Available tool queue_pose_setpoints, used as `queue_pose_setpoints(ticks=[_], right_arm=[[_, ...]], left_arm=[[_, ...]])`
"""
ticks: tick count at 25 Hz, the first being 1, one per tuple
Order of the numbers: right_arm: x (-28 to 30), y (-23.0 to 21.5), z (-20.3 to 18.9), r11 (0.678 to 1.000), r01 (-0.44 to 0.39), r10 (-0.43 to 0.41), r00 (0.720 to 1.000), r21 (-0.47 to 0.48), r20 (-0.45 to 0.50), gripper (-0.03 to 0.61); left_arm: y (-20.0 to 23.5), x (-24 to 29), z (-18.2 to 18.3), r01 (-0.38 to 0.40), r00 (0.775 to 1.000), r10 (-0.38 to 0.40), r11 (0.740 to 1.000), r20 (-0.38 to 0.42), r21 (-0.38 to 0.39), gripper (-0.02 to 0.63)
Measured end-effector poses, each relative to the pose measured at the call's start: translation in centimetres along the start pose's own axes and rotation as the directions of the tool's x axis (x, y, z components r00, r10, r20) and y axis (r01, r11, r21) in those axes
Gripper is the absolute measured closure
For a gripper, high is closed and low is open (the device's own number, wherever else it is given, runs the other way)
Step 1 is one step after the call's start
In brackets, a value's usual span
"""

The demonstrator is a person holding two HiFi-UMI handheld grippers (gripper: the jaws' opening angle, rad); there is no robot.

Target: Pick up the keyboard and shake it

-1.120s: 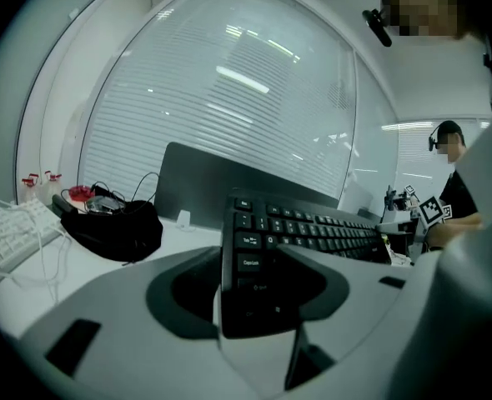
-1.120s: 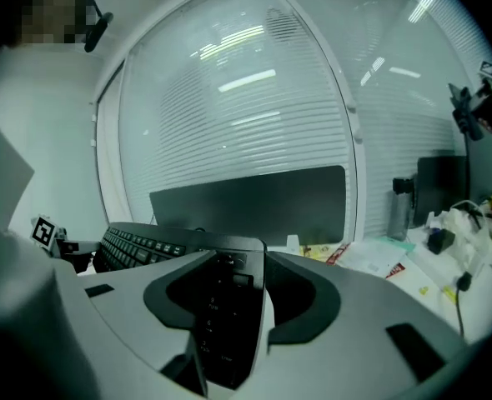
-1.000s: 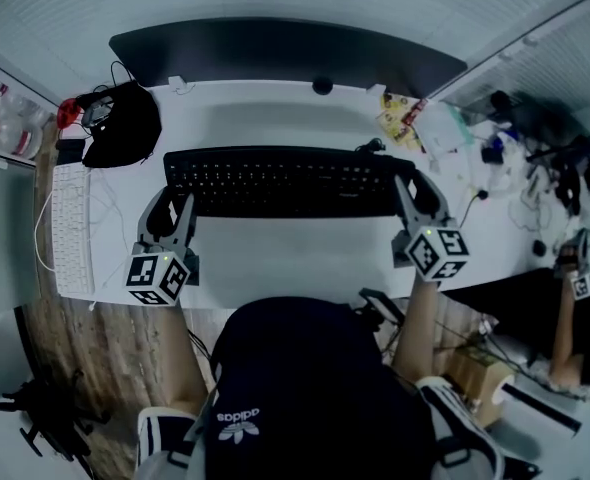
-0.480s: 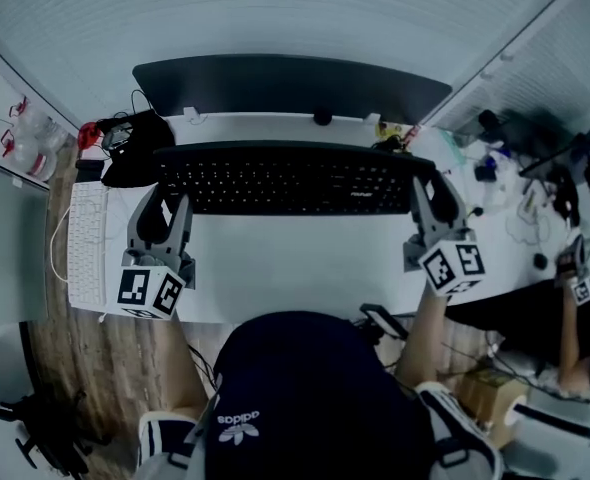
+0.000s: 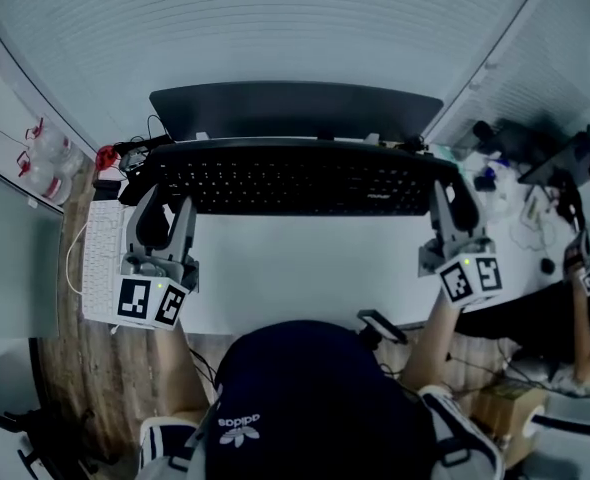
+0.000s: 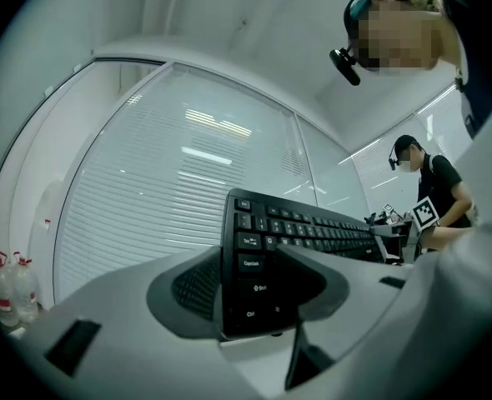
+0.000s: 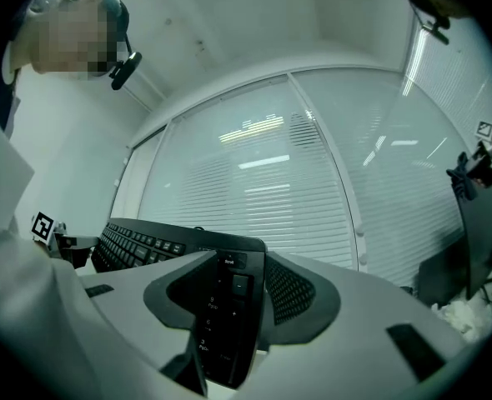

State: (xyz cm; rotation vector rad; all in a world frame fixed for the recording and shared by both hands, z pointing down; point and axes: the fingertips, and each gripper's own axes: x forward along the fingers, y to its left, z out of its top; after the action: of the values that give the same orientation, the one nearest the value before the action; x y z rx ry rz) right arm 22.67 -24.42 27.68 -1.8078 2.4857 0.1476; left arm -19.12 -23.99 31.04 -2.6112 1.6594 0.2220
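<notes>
A black keyboard [image 5: 290, 178] hangs in the air above the white desk [image 5: 295, 273], level and in front of the monitor. My left gripper [image 5: 158, 208] is shut on the keyboard's left end and my right gripper [image 5: 453, 208] is shut on its right end. In the left gripper view the keyboard [image 6: 313, 227] stands edge-on between the jaws of the left gripper [image 6: 250, 286], with its keys facing the camera. In the right gripper view the number-pad end of the keyboard [image 7: 225, 307] is clamped by the right gripper [image 7: 229, 294].
A dark curved monitor [image 5: 295, 108] stands at the desk's back edge. A white keyboard [image 5: 100, 258] lies at the desk's left, with plastic bottles [image 5: 40, 158] beyond it. Cluttered items [image 5: 505, 158] and another person's arm [image 5: 580, 308] are at the right.
Both grippers have raised the keyboard off the desk, up and toward the monitor. It now covers the black bag and clutter at the back of the desk.
</notes>
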Motion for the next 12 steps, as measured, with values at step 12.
queue_pose_setpoints(ticks=[12], right_arm=[[-0.2, 0.5, 1.9, 0.998, -0.046, 0.047, 0.999, -0.049, 0.011, 0.402]], left_arm=[[-0.4, -2.4, -2.7, -0.031, 0.999, 0.033, 0.994, 0.020, -0.101, 0.408]])
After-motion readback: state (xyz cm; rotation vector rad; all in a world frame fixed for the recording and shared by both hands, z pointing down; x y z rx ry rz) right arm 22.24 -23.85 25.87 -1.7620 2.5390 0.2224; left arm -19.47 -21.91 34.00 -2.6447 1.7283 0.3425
